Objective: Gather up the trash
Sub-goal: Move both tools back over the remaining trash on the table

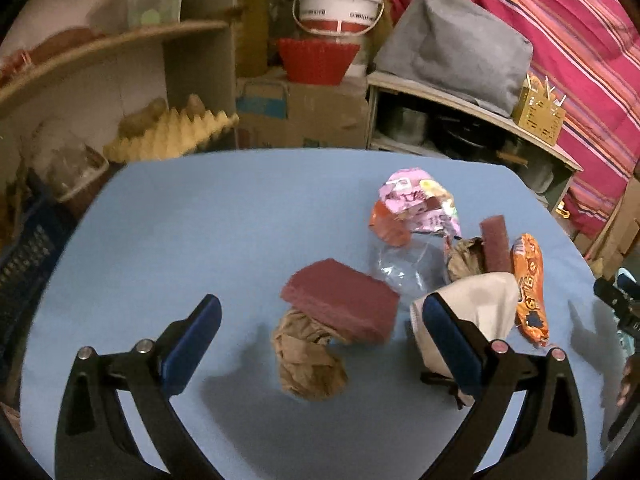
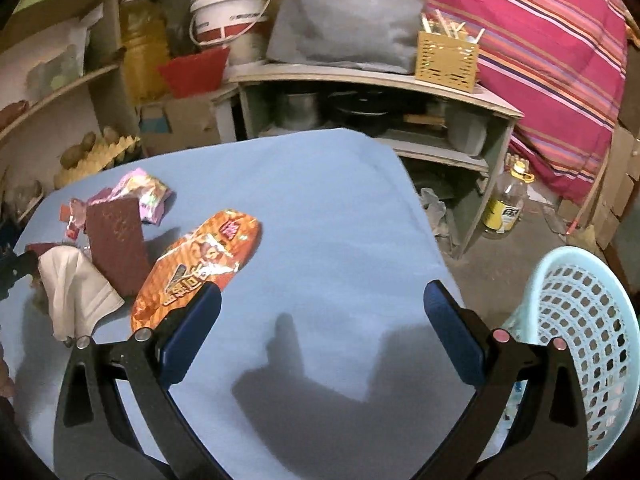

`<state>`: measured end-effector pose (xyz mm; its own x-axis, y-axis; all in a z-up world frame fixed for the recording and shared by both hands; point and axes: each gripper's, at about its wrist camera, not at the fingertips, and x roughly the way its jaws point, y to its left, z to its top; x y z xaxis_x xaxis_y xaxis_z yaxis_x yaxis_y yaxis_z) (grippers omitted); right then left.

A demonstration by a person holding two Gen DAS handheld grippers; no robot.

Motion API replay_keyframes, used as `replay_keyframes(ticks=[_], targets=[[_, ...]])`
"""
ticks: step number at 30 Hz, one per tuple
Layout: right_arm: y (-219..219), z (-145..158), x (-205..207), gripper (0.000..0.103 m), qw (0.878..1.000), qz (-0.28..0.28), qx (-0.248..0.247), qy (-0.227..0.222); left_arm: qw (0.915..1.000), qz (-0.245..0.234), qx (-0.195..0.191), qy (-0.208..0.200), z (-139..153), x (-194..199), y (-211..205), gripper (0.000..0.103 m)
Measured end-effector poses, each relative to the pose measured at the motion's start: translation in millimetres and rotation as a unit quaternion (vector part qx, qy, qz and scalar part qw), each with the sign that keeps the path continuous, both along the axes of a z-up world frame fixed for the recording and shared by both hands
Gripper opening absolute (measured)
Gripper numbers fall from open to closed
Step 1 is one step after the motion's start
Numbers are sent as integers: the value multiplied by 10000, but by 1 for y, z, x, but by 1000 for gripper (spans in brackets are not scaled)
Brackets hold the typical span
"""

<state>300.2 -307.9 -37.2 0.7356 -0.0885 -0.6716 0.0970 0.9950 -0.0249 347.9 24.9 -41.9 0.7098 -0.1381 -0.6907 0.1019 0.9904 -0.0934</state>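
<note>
- Your left gripper hangs above the blue table with its jaws spread wide and nothing between them; a crumpled brown paper ball lies on the table in the gap below.
- A dark red box rests against the far side of that paper ball, partly over it.
- Just right of the box, a white cloth sits behind your gripper's right finger, with a clear plastic wrapper beyond the box.
- Further from the box lie a pink snack packet, a second brown paper wad, a narrow dark red carton and an orange snack packet out at the right.
- Your right gripper is also wide open and holding nothing, over bare table; the orange snack packet lies just beyond its left finger.
- A pale blue mesh basket stands off the table's edge, to the right of your right gripper.
- Behind the table, shelves carry a grey bag and a white bucket.
</note>
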Motion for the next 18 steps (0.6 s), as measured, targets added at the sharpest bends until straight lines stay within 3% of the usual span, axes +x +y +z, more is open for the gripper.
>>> replay_keyframes(ticks=[18], targets=[[20, -11, 18, 99, 9997, 205, -41, 146, 9986, -534, -10, -27, -8, 16, -7, 96]])
